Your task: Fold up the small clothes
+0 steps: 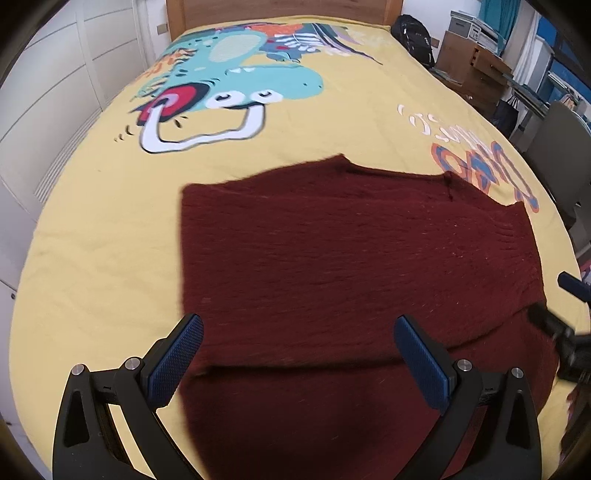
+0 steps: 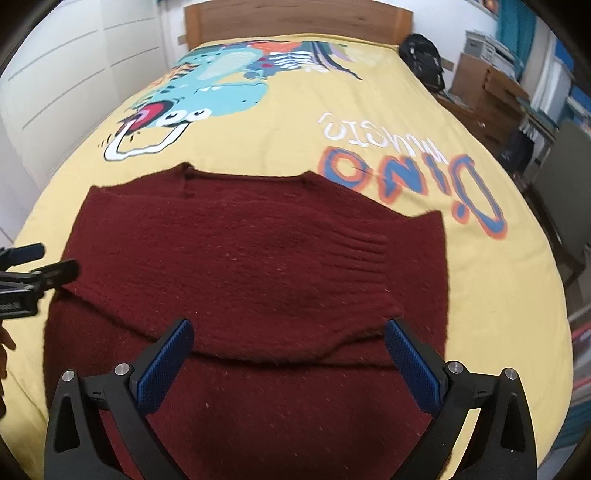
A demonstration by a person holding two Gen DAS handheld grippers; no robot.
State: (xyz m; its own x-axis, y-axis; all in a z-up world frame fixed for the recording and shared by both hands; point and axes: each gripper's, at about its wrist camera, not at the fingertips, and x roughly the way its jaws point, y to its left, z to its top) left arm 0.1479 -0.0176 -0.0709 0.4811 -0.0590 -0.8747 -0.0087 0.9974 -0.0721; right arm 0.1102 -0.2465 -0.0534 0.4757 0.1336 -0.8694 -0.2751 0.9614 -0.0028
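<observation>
A dark red knitted sweater point(image 1: 332, 258) lies flat on the yellow bedspread point(image 1: 110, 240), its sleeves folded in over the body. It also shows in the right wrist view point(image 2: 258, 266). My left gripper point(image 1: 299, 332) is open and empty, hovering over the sweater's near left part. My right gripper point(image 2: 288, 336) is open and empty over the sweater's near middle. The right gripper shows at the right edge of the left wrist view point(image 1: 554, 306), and the left gripper shows at the left edge of the right wrist view point(image 2: 40, 262).
The bedspread carries a dinosaur print point(image 1: 236, 85) and "Dino music" lettering point(image 2: 406, 166). A wooden headboard point(image 2: 295, 14) stands at the far end. White wardrobe doors point(image 1: 55, 74) are at the left. A black backpack point(image 1: 413, 33), cardboard boxes point(image 1: 469, 62) and a chair point(image 1: 565, 147) stand at the right.
</observation>
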